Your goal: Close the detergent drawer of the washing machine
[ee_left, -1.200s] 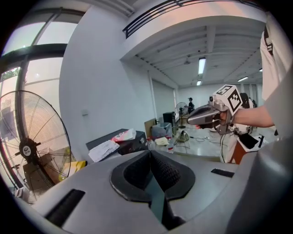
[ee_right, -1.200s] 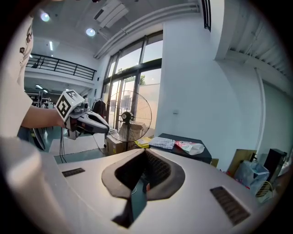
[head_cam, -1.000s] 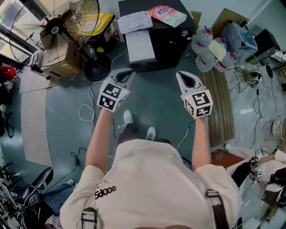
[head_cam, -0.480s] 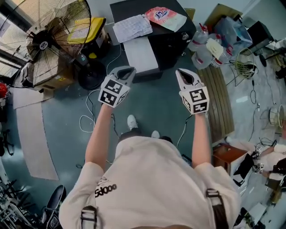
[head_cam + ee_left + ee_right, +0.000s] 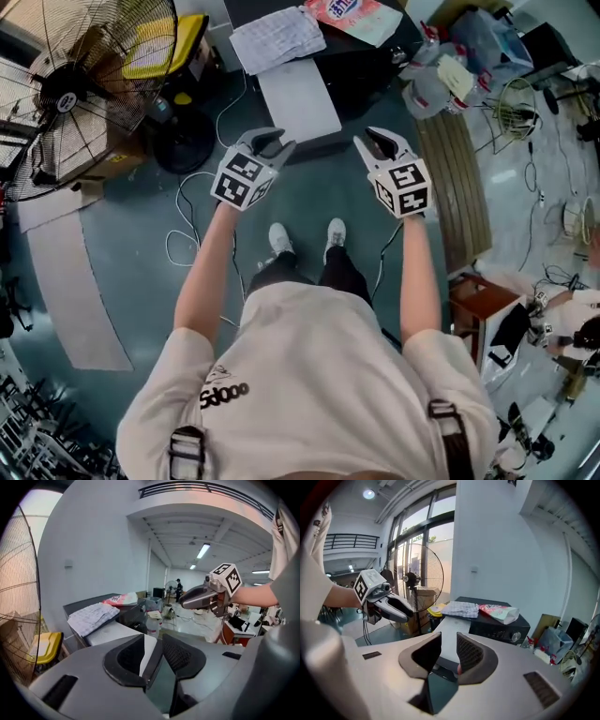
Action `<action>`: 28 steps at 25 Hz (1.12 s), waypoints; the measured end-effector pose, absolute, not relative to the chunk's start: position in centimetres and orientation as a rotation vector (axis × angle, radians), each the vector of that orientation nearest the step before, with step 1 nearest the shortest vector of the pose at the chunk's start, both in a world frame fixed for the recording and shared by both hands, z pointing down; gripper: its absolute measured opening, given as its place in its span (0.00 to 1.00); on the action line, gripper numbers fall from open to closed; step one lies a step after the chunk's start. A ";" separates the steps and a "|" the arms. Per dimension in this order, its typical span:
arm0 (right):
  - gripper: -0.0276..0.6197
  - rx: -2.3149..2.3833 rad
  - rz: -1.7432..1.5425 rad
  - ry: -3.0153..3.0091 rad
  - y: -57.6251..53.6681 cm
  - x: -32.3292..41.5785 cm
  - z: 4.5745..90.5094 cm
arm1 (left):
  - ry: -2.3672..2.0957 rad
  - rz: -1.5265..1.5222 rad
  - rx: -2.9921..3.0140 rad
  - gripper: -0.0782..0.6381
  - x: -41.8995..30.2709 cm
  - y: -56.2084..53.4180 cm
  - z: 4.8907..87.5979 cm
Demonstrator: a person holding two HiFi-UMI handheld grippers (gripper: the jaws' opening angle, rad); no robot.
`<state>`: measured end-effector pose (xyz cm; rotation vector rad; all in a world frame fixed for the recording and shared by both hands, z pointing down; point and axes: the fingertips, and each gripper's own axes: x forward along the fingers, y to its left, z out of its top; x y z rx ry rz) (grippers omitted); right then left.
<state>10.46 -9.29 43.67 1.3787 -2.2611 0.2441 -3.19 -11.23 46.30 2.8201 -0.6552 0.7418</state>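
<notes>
Detergent drawer (image 5: 298,98) juts lengthwise toward the person (image 5: 319,375); left gripper (image 5: 267,141), right gripper (image 5: 377,141): fingers (image 5: 183,656) just opening, empty.

Matt washing machine (image 5: 370,70), woven cloth (image 5: 277,37), glossy plastic pouch (image 5: 354,14)

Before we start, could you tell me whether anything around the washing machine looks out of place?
The white detergent drawer juts out of the black washing machine; a checked cloth and pink pouch lie on top.
</notes>
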 end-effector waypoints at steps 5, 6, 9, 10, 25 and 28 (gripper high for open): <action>0.22 1.280 0.357 -2.249 -9.8 11.6 49.3 | -0.642 0.766 2.779 0.29 -1.9 -10.6 50.3; 0.23 1.251 0.366 -2.242 -9.8 11.8 50.5 | -0.649 0.776 2.764 0.29 -1.7 -10.5 51.2; 0.23 1.161 0.388 -2.212 -9.7 12.5 53.9 | -0.681 0.839 2.713 0.31 -1.6 -10.5 54.1; 0.23 1.127 0.390 -2.202 -9.6 12.7 55.0 | -0.701 0.857 2.695 0.32 -1.7 -10.5 54.9; 0.21 1.071 0.557 -2.137 -11.0 14.0 64.1 | -0.859 0.912 2.431 0.30 -3.9 -10.2 63.8; 0.18 1.068 0.559 -2.143 -11.4 13.4 64.4 | -0.882 0.901 2.436 0.24 -4.2 -10.8 63.8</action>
